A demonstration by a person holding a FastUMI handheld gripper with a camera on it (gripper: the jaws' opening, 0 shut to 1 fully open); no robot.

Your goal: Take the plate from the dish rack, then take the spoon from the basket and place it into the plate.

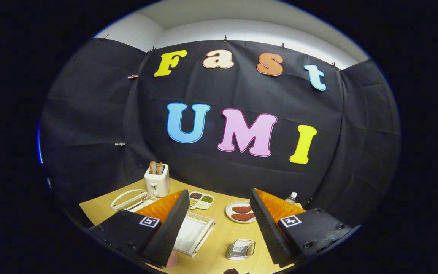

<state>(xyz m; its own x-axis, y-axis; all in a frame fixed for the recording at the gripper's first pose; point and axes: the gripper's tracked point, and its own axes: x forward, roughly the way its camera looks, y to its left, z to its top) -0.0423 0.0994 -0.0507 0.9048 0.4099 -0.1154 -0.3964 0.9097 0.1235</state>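
One mesh basket (pixel 240 249) sits on the table (pixel 221 228) between the gripper's (pixel 219 193) fingers, which are spread wide and empty, probably ready for an approach. Its contents cannot be told. Beyond it, a plate (pixel 240 212) bears two reddish patties. The wire dish rack (pixel 127 199) stands to the left beside a toaster (pixel 157 180) holding bread.

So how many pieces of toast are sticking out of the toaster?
2. Both slices of toast stand side by side in the toaster, far beyond the open gripper, by the booth wall. More could be hidden inside.
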